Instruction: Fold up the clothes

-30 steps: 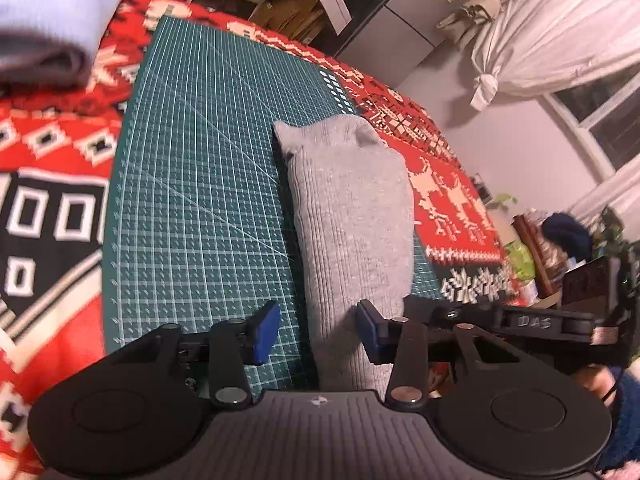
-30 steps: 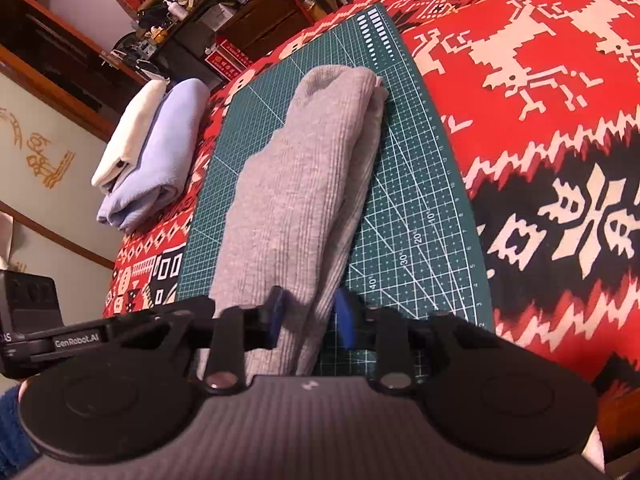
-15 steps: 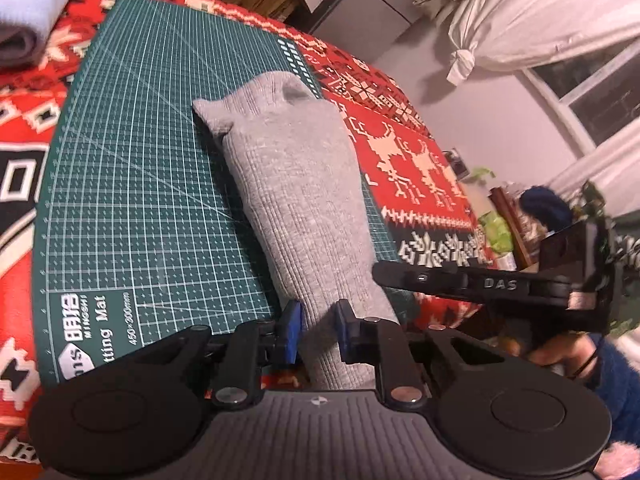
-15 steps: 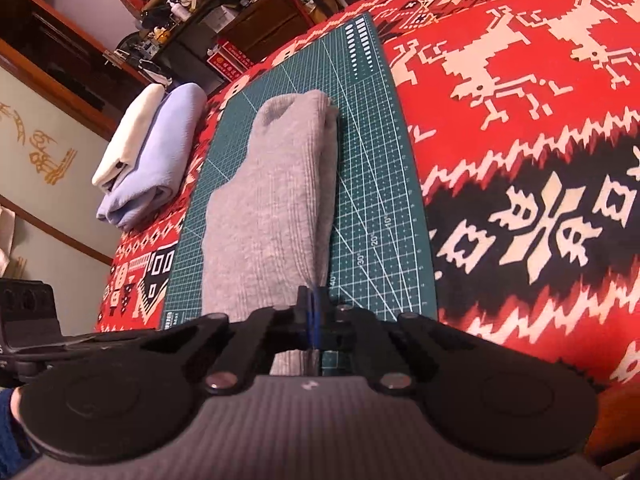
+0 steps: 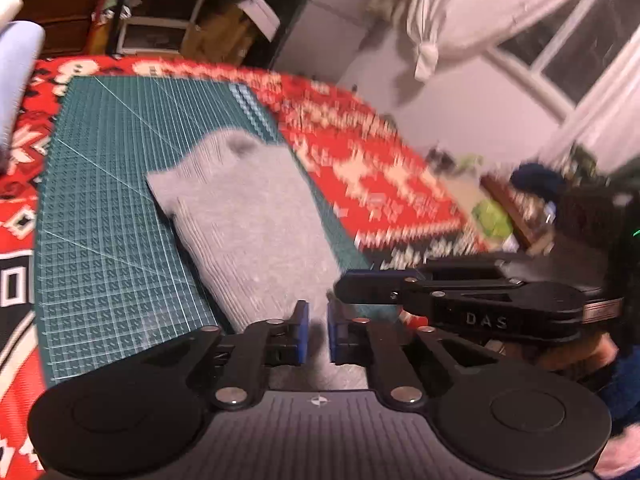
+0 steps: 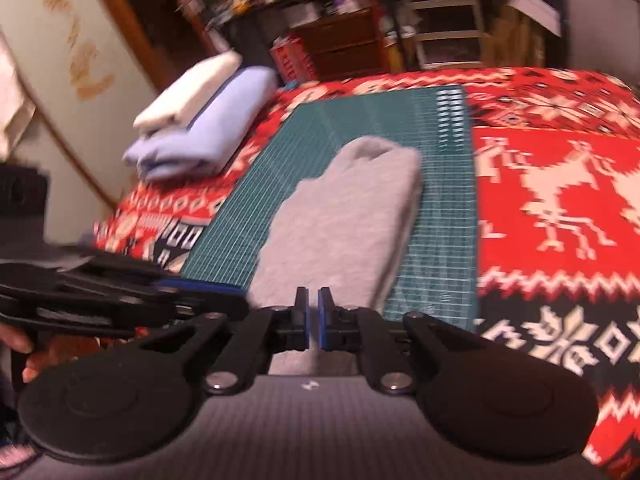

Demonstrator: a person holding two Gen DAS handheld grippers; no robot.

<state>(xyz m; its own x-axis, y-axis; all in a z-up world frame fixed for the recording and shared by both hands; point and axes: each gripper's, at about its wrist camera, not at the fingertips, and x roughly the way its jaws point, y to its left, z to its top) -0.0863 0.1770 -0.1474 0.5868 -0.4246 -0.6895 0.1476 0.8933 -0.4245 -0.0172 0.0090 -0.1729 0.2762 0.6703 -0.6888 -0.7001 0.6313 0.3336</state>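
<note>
Grey garment (image 5: 256, 236) lay on the green cutting mat (image 5: 104, 248) as a long narrow strip, already folded lengthwise; it ran from 6 o'clock near both tools up toward 12 o'clock in each wrist view; mat sat on the red patterned blanket (image 6: 560, 200).

Left gripper (image 5: 318, 332) was pinching the near end of the garment; its jaws had just been closing, grey cloth between the blue pads. Right gripper (image 6: 314, 320) was likewise nearly pressed together on the same near end; jaws had just eased apart slightly, cloth showing in the slit and below the pads. In the left view the right tool sat at 3 o'clock, touching the same hem area.

Progress, as a judgement: lengthwise folds done; both near corners gripped; what was left looked like the end-over-end fold toward the far end at 12 o'clock, then moving it to the pile. Folded blue garment (image 6: 208, 128) with a white one (image 6: 188, 88) on top sat at 10 o'clock in the right view, off the mat; probably finished items.

Writing: "DAS" in raised letters on the right tool's arm (image 5: 486, 320); mat grid print too blurred to read; nothing else legible.
</note>
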